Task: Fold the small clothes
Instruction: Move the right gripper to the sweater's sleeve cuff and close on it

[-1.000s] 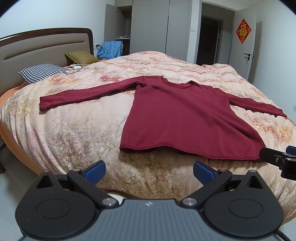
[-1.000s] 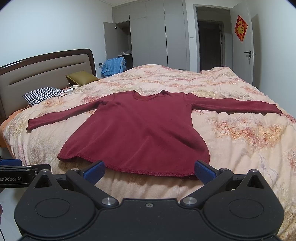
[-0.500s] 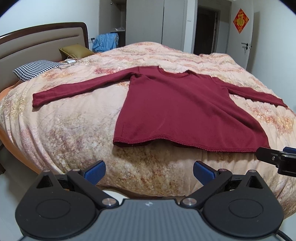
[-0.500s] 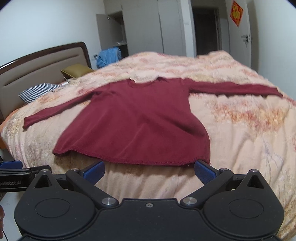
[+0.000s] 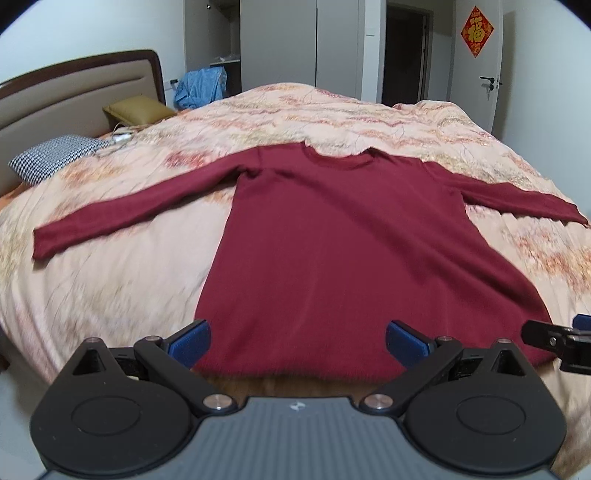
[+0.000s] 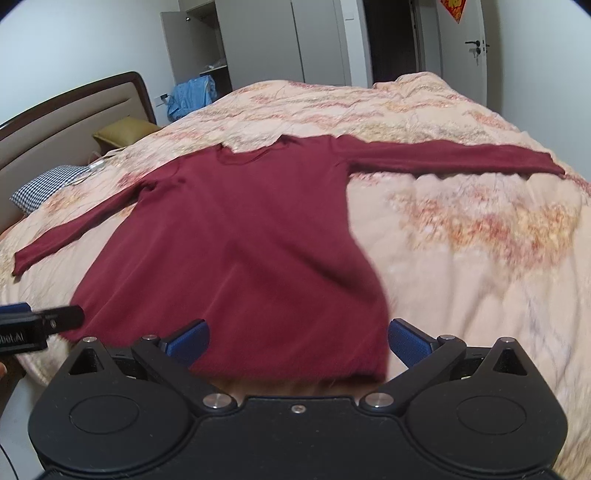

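Lying flat on the bed [image 5: 110, 288], the shirt [image 5: 343, 251] faced you front up, its collar toward the far side and both sleeves stretched out sideways. Your left gripper [image 5: 297, 341] hovered at the hem's left half, its blue fingers [image 5: 190, 341] spread wide with nothing between them but cloth below. Your right gripper [image 6: 297, 341] hung over the hem's right half, fingers [image 6: 406, 341] equally spread and empty; the hem's right corner sat just beside the right finger. In each wrist view the other gripper's tip poked in at the edge, so your two hands were side by side along the near edge of the bed.

The bed wore a peach floral quilt [image 6: 461, 221], rumpled in soft ridges, and it filled most of the room. At the left stood a padded headboard [image 5: 74, 92] with a dark wood frame. Near it lay a checked pillow [image 5: 51, 155] and an olive cushion [image 5: 136, 110], with a small white object and cord between them. You had pale wardrobes [image 5: 295, 44] across the room, one door open, and a blue garment [image 5: 199, 88] heaped beside them. A dark doorway [image 5: 404, 55] stood to the right, then a white door bearing a red ornament [image 5: 476, 31]. Motion blur softened the nearer quilt in both views.
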